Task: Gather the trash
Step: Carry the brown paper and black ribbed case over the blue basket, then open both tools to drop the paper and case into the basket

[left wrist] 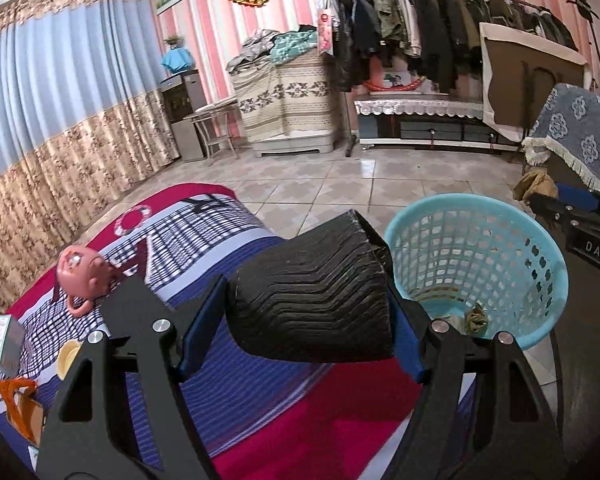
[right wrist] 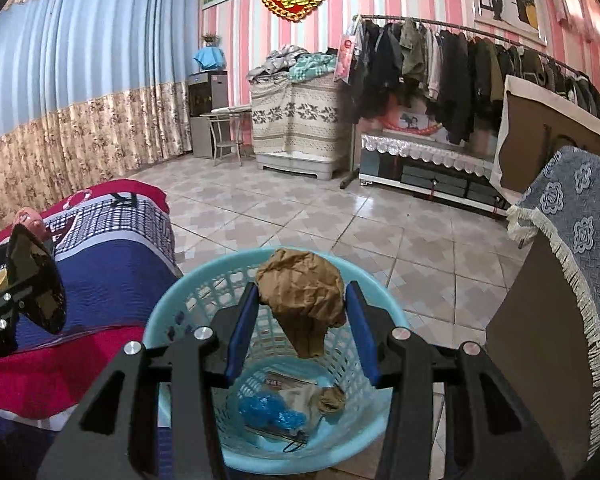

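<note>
Crumpled brown paper (right wrist: 302,300), creased into a rough ball with a tail hanging below, sits clamped between the blue pads of the right gripper (right wrist: 302,316) directly above the turquoise lattice basket (right wrist: 168,312). Inside lie a blue plastic wad (right wrist: 270,412), a printed wrapper and another brown scrap. Left gripper (left wrist: 310,308) clamps a black ridged, zigzag-textured piece (left wrist: 312,296) over the red-and-blue quilted bedspread (left wrist: 260,412), beside the basket. "DAS" reads on the right gripper's side.
</note>
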`<state>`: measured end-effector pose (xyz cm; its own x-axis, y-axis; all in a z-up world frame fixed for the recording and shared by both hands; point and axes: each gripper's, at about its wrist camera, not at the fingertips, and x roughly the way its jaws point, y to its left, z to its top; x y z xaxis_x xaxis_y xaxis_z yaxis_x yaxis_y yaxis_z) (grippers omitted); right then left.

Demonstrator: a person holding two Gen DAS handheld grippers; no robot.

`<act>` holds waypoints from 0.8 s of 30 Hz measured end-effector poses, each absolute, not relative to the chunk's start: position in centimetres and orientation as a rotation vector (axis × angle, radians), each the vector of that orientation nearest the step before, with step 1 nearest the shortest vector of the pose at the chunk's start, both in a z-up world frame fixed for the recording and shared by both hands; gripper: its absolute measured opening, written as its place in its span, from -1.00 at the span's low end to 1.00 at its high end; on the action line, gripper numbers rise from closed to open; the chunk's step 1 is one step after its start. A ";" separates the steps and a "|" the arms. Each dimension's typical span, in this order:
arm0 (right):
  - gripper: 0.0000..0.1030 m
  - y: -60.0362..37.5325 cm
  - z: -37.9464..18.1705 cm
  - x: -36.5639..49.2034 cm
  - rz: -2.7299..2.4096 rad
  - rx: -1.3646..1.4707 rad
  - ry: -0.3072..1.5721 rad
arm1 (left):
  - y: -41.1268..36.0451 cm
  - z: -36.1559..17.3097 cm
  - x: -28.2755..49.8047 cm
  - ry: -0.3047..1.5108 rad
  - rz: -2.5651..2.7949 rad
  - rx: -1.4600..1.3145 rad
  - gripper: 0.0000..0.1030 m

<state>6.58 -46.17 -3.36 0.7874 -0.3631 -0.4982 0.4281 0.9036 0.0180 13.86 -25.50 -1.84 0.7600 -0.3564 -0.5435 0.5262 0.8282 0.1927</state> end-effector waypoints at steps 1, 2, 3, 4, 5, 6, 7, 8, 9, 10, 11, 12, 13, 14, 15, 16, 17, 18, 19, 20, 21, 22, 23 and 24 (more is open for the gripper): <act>-0.13 -46.4 -3.4 6.4 -0.432 0.137 0.508 | -26.0 -2.1 13.7 0.514 -0.495 0.356 0.41; -0.13 -46.7 -3.5 6.3 -0.439 0.144 0.507 | -26.4 -2.1 13.7 0.514 -0.498 0.363 0.41; -0.13 -46.9 -3.6 6.1 -0.445 0.151 0.507 | -26.8 -2.3 13.7 0.514 -0.504 0.370 0.41; -0.13 -47.0 -3.7 6.1 -0.451 0.152 0.508 | -27.1 -2.3 13.7 0.515 -0.508 0.375 0.41; -0.13 -47.1 -3.8 6.0 -0.457 0.152 0.511 | -27.5 -2.5 13.9 0.517 -0.513 0.381 0.41; -0.13 -47.3 -4.0 6.0 -0.460 0.155 0.515 | -27.9 -2.6 13.9 0.519 -0.518 0.386 0.41; -0.13 -47.3 -4.0 6.1 -0.460 0.157 0.518 | -28.2 -2.6 14.1 0.520 -0.521 0.388 0.41; -0.13 -47.4 -4.1 6.2 -0.460 0.159 0.520 | -28.7 -2.6 14.1 0.519 -0.528 0.390 0.41; -0.13 -47.5 -4.1 6.2 -0.459 0.159 0.522 | -29.2 -2.7 14.1 0.517 -0.533 0.395 0.41; -0.13 -47.5 -4.2 6.4 -0.458 0.158 0.524 | -29.5 -2.7 14.1 0.515 -0.536 0.398 0.41; -0.13 -47.6 -4.3 6.5 -0.458 0.158 0.527 | -30.1 -2.8 14.3 0.513 -0.542 0.404 0.41; -0.13 -47.7 -4.5 6.6 -0.458 0.159 0.531 | -30.6 -2.8 14.3 0.514 -0.549 0.408 0.41; -0.13 -47.8 -4.5 6.7 -0.460 0.161 0.533 | -31.1 -2.9 14.3 0.516 -0.556 0.412 0.41; -0.13 -48.0 -4.6 6.8 -0.463 0.166 0.534 | -31.8 -3.0 14.5 0.516 -0.560 0.419 0.41; -0.13 -48.2 -4.7 6.8 -0.468 0.173 0.535 | -32.3 -3.1 14.6 0.513 -0.562 0.424 0.41; -0.13 -48.5 -4.8 6.7 -0.476 0.180 0.537 | -33.1 -3.2 14.8 0.511 -0.569 0.431 0.41; -0.13 -48.8 -4.8 6.7 -0.484 0.187 0.538 | -33.7 -3.2 14.9 0.511 -0.577 0.433 0.41; -0.13 -49.1 -4.9 6.6 -0.494 0.196 0.536 | -34.3 -3.2 15.0 0.511 -0.584 0.432 0.41; -0.13 -49.4 -4.9 6.4 -0.501 0.206 0.532 | -34.9 -3.3 15.2 0.512 -0.593 0.429 0.41; -0.13 -49.7 -4.9 6.2 -0.508 0.216 0.528 | -35.6 -3.3 15.4 0.515 -0.604 0.427 0.41; -0.13 -50.0 -4.9 6.0 -0.515 0.226 0.523 | -36.2 -3.4 15.5 0.517 -0.609 0.430 0.41; -0.13 -50.4 -4.9 5.8 -0.523 0.240 0.517 | -36.8 -3.5 15.7 0.517 -0.611 0.436 0.41; -0.13 -50.4 -4.9 5.7 -0.527 0.247 0.515 | -37.4 -3.7 15.9 0.513 -0.615 0.442 0.41; -0.13 -50.5 -5.0 5.6 -0.529 0.252 0.514 | -37.9 -3.8 16.0 0.509 -0.623 0.446 0.41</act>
